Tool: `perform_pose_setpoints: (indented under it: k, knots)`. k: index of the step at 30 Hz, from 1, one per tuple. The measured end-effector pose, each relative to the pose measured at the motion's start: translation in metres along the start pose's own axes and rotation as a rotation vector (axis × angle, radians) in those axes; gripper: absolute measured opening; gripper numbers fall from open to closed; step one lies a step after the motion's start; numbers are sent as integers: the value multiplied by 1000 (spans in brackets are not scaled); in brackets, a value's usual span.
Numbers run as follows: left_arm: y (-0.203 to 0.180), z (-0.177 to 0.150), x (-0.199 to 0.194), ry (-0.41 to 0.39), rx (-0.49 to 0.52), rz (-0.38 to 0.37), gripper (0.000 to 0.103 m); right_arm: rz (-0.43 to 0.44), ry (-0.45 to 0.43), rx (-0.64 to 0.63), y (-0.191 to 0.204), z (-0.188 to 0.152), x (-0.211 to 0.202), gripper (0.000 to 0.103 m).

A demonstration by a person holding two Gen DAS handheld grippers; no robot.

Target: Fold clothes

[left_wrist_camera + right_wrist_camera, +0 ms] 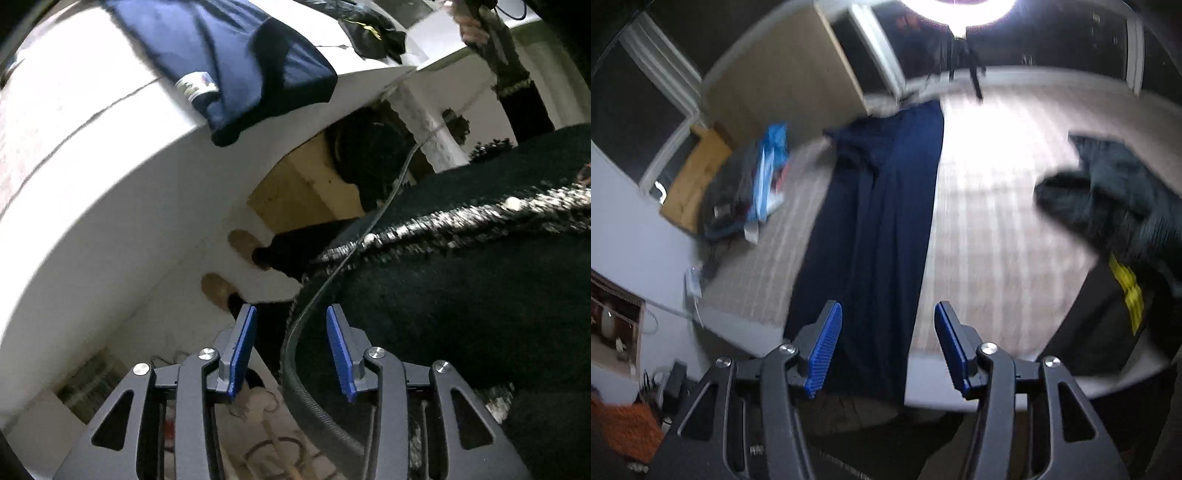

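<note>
While both tools hang clear of the cloth, neither is gripping anything. The left gripper (290, 350) has its blue pads spread with nothing pressed between them; a thin dark cable (332, 273) only crosses the gap, off the pads. It points down past the table's edge, at the person's slippered feet (229, 266) on the floor just beyond its tips. Close on its right is the person's black knitted garment with a speckled trim (461, 218). Farther ahead and above, one end of the navy trousers (236, 66) droops over the white table edge (110, 155), likely so that it is easy to catch.

The right gripper (888, 349) is likewise spread and empty, poised above the near table edge. Straight ahead of its tips, the navy trousers (886, 206) lie lengthwise on the striped tabletop (990, 221), one leg on the other it seems, running away toward the far edge: judged from this, the long fold is made and a cross fold remains. To the right of the gripper lies a crumpled dark garment (1108, 192), apparently waiting. Far to the left sits a stack of clothes with something bright blue on it (753, 184), which may be finished pieces, though blur hides the details.
</note>
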State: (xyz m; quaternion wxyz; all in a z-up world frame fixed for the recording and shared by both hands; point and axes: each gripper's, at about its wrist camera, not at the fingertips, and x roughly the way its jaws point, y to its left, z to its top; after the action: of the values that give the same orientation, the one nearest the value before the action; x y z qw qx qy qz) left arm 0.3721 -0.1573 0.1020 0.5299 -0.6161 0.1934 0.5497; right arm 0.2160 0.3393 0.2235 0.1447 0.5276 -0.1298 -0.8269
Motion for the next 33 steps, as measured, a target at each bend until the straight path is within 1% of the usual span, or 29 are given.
perform_pose_setpoints:
  k: [2,4,6,8,9,11,13,15,17,20,23,24,25,27,28,29,30,32,33]
  knots:
    - [4,16,7,-39,18,53,40,10,52,-17,16,-25,31,52]
    - [11,34,15,-84,26,126,40,34,114,-14,28,-41,66,52]
    - [12,50,21,-136,56,204,40,46,191,-13,40,-56,102,52]
    - [10,61,27,-167,105,230,40,20,207,-68,53,-67,125,52]
    - [9,64,30,-175,132,246,40,4,200,-110,60,-71,131,52]
    - [8,69,34,-177,181,276,40,2,185,-183,70,-73,137,52]
    - [9,72,35,-177,227,286,40,13,179,-243,77,-75,142,52]
    - [9,76,37,-179,269,291,40,51,188,-318,89,-77,149,52]
    - [8,79,38,-194,297,287,40,72,196,-401,101,-78,155,52]
    - [8,84,40,-210,313,282,40,65,234,-490,116,-82,171,52]
    - [10,88,42,-214,308,270,39,75,258,-538,123,-88,178,50]
    - [9,88,43,-216,308,268,39,81,266,-563,126,-91,179,34]
    - [6,90,46,-217,309,268,38,77,277,-583,128,-94,180,6]
    - [3,91,47,-223,311,274,37,72,274,-591,130,-95,175,4]
    - [3,90,48,-225,309,279,34,82,252,-580,129,-93,167,4]
    - [3,90,49,-227,307,284,19,91,225,-563,128,-89,157,4]
    - [3,90,48,-231,302,289,9,101,198,-547,127,-85,147,4]
    - [4,91,41,-250,284,291,6,108,143,-534,127,-78,127,4]
    - [3,91,32,-269,274,276,6,111,117,-531,127,-74,116,4]
